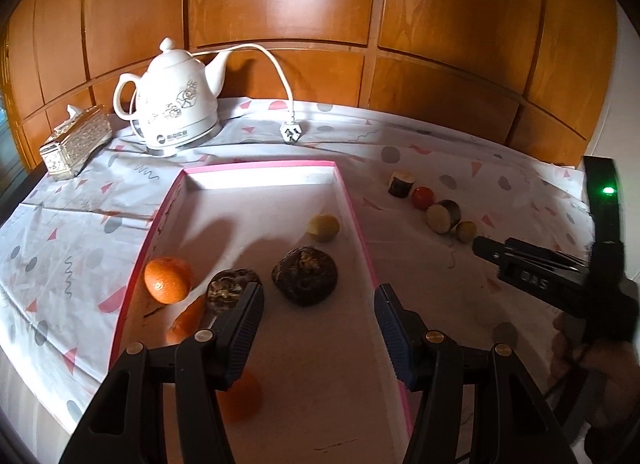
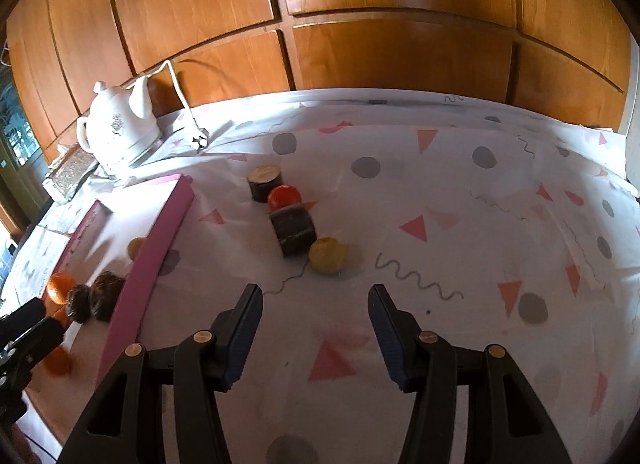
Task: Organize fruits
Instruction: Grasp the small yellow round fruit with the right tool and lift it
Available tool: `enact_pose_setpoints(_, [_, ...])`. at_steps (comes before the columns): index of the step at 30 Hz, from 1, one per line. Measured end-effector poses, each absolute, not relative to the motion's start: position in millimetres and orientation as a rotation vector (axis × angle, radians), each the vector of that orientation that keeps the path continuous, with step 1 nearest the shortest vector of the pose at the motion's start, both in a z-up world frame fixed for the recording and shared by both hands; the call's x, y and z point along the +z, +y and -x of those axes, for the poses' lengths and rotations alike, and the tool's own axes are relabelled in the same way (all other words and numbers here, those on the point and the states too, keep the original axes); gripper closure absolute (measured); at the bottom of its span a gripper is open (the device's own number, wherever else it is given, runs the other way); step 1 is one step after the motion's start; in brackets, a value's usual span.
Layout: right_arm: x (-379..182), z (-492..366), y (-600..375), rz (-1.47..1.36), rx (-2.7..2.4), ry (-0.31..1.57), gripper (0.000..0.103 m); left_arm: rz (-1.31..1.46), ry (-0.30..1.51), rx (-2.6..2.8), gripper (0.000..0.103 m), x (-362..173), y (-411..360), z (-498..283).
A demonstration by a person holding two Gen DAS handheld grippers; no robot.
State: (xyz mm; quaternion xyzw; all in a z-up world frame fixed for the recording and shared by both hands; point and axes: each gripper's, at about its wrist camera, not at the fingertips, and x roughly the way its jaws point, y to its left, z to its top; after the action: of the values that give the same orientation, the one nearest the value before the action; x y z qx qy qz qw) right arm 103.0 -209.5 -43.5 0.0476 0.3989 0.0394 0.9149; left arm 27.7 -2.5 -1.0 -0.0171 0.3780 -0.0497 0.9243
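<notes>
The left gripper [image 1: 318,298] hangs half-spread and empty over the shallow pink-rimmed white tray [image 1: 352,199], which holds a round orange [image 1: 167,279], two dark wrinkled fruits [image 1: 306,271] and a yellowish one. The right gripper [image 2: 315,298], equally spread and empty, hovers near a small yellow fruit [image 2: 328,255] on the patterned-cloth surface [image 2: 460,191], beside two dark cylindrical chunks [image 2: 294,232] and a red tomato [image 2: 284,196]. Farther back stands a white ceramic kettle [image 1: 176,99]; its label is unreadable.

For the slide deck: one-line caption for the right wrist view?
Right claw open above patterned tablecloth, facing yellow fruit outside the pink tray.
</notes>
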Motion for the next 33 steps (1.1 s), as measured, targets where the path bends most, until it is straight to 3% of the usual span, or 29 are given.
enact_pose_setpoints(8, [-56, -134, -208, -0.043, 0.077, 0.861, 0.047, 0.041, 0.782, -0.139, 0.045, 3, -13, -35])
enact_pose_setpoints(9, [-59, -139, -207, -0.034, 0.079, 0.868, 0.050, 0.042, 0.782, -0.144, 0.045, 4, -15, -35])
enact_pose_setpoints(12, [-65, -147, -206, -0.020, 0.077, 0.886, 0.077, 0.041, 0.789, -0.155, 0.045, 4, -20, -39])
enact_pose_setpoints(13, [-66, -147, -206, -0.025, 0.072, 0.886, 0.079, 0.043, 0.794, -0.161, 0.045, 4, -21, -41])
enact_pose_setpoints(33, [-70, -104, -266, -0.089, -0.088, 0.866, 0.079, 0.110, 0.917, -0.243, 0.045, -6, -78, -95])
